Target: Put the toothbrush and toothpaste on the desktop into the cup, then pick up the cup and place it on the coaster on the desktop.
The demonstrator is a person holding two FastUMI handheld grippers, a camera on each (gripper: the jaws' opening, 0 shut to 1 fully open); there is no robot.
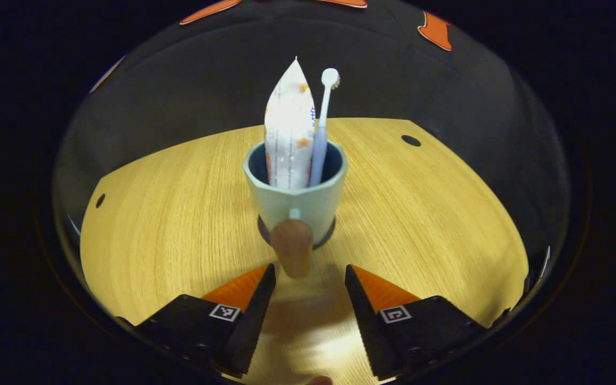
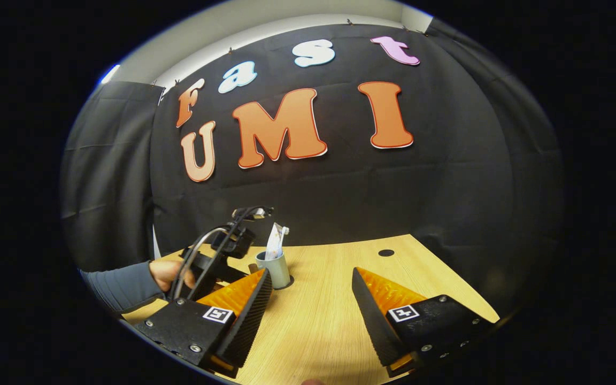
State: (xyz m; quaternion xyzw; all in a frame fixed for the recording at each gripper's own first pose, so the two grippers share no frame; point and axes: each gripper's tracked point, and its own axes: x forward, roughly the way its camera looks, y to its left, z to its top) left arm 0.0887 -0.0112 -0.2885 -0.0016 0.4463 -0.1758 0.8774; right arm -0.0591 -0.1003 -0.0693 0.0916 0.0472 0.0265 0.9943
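Note:
A pale green cup point(image 1: 297, 200) stands upright on a dark round coaster point(image 1: 329, 239) in the middle of the wooden desktop point(image 1: 179, 224). Inside it stand a white toothpaste tube point(image 1: 288, 128) and a light toothbrush point(image 1: 323, 128), head up. The cup's brown handle point(image 1: 293, 247) points toward my left gripper point(image 1: 310, 275), which is open just short of the handle, touching nothing. In the right gripper view the cup point(image 2: 275, 267) with the toothpaste point(image 2: 274, 243) sits far off on the left. My right gripper point(image 2: 310, 283) is open above the desktop with nothing between its fingers.
The right gripper view shows a hand and grey sleeve point(image 2: 126, 286) holding the left gripper point(image 2: 217, 256) beside the cup. Small dark holes point(image 1: 410, 140) mark the desktop near its far edge and at its left side. Black cloth walls the booth behind the table.

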